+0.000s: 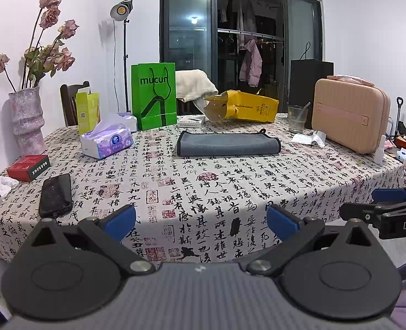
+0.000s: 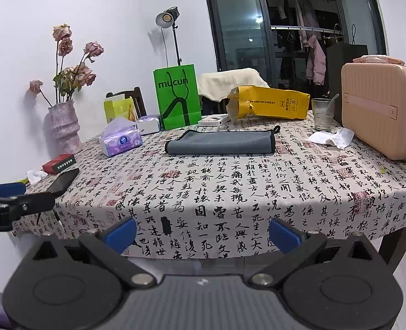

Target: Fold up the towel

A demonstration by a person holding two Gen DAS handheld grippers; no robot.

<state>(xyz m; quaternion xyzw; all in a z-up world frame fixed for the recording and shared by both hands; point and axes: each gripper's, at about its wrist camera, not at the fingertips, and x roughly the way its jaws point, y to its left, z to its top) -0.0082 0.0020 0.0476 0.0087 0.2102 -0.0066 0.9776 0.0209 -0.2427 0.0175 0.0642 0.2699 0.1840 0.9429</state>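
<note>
A grey towel (image 1: 228, 144) lies already folded into a narrow strip mid-frame on the tabletop (image 1: 203, 192) (further folds may remain); left hand-held gripper (image 1: 201, 221) and right hand-held gripper (image 2: 202, 233) hover agape, empty, well short.
</note>
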